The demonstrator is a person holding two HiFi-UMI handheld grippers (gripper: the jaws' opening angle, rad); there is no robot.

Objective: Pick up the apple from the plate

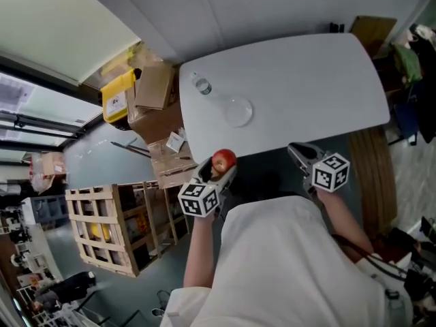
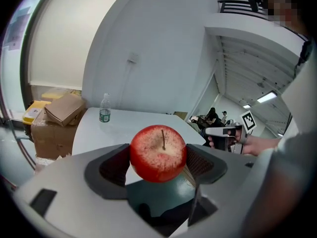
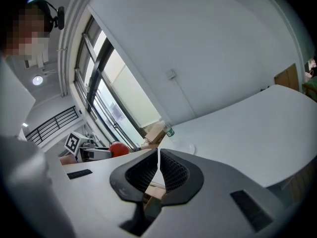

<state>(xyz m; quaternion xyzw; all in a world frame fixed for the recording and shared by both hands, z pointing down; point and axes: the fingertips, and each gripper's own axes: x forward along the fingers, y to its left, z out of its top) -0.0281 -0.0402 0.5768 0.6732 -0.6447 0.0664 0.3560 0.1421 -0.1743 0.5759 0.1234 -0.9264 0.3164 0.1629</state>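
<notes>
Water bottle (image 1: pixel 202 85) and clear plate (image 1: pixel 238 111) stand near the table (image 1: pixel 320 80)'s left end. Open surface stretches to their right.

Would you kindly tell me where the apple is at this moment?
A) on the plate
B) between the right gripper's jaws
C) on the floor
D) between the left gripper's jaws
D: the left gripper is clamped on the apple, well off the plate.

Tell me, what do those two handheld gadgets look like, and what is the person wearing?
Both the left gripper and right gripper are pale grey plastic, with two jaws lined with dark ribbed pads. Each carries a white cube printed with black square markers. The person wears a white short-sleeved shirt.
</notes>
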